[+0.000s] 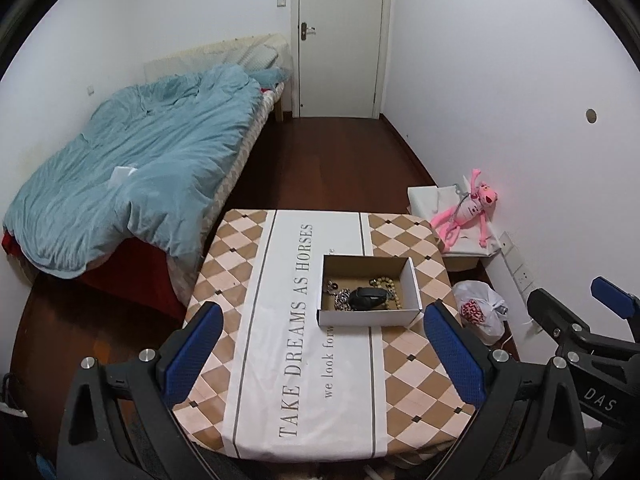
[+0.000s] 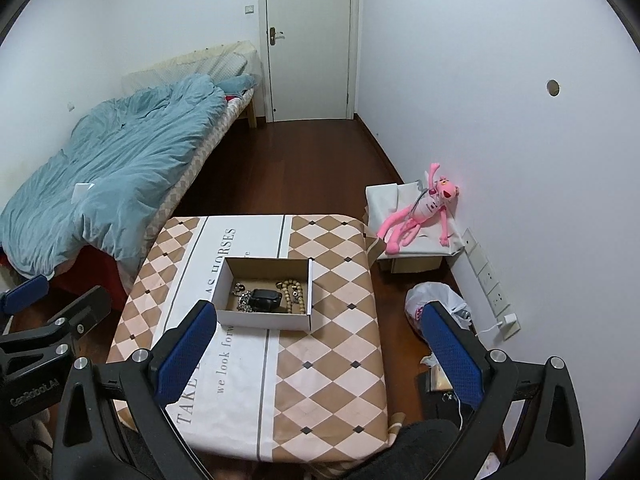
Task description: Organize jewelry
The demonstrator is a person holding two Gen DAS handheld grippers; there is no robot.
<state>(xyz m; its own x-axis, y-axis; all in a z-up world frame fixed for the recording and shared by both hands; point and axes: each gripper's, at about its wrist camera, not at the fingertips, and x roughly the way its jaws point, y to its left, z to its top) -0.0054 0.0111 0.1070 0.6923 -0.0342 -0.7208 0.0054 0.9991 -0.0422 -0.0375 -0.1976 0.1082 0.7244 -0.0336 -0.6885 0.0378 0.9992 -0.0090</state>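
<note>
A small open cardboard box (image 1: 414, 286) (image 2: 264, 318) sits on the table with the checkered cloth (image 1: 288, 340) (image 2: 320, 340). Inside lie a black watch (image 1: 366, 298) (image 2: 266, 300), a silver chain (image 1: 342, 300) (image 2: 242, 302) and a string of beige beads (image 1: 386, 282) (image 2: 294, 294). My left gripper (image 1: 324, 356) is open and empty, above the table's near part, short of the box. My right gripper (image 2: 320, 352) is open and empty, above the table's near right edge. Each gripper shows at the edge of the other's view.
A bed with a blue quilt (image 1: 132, 168) stands left of the table. A pink plush toy (image 2: 420, 208) lies on a white-covered box at the right wall. A white plastic bag (image 1: 480, 312) sits on the floor right of the table. A closed door (image 1: 340, 40) is at the back.
</note>
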